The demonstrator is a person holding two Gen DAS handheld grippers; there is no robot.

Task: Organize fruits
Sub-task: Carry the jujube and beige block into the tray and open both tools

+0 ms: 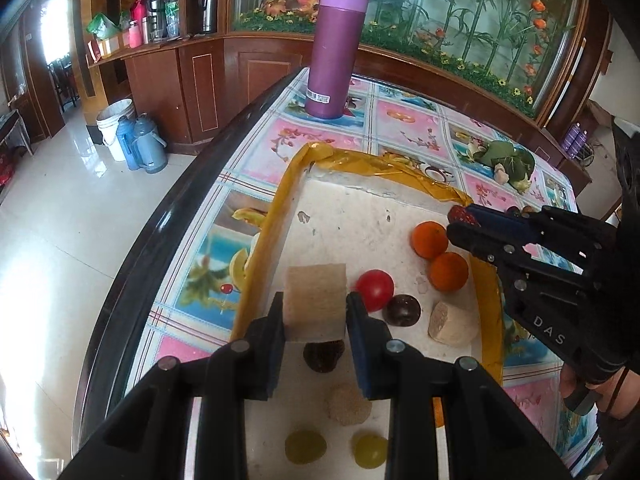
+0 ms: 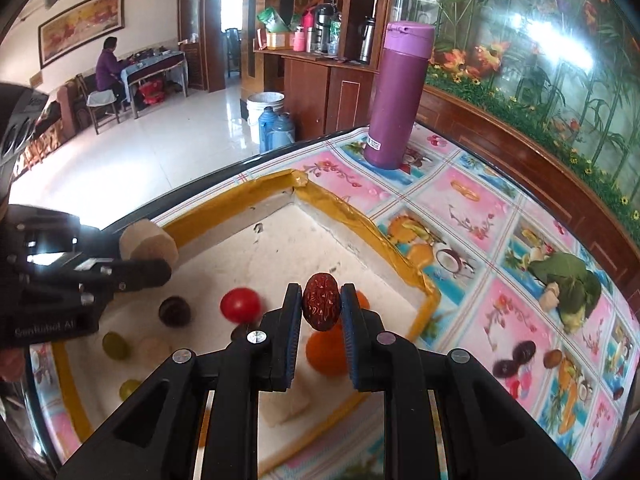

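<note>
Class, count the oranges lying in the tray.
2. One orange lies near the tray's right wall; the other orange touches it, nearer the camera. Grippers may hide more.

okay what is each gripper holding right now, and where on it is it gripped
The left gripper holds a tan cylindrical chunk, pinched across its curved sides. The right gripper holds a wrinkled red date, pinched across its middle, long axis upright.

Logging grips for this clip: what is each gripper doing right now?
Left gripper: closed on the pale cylindrical chunk.
Right gripper: closed on the red date.
</note>
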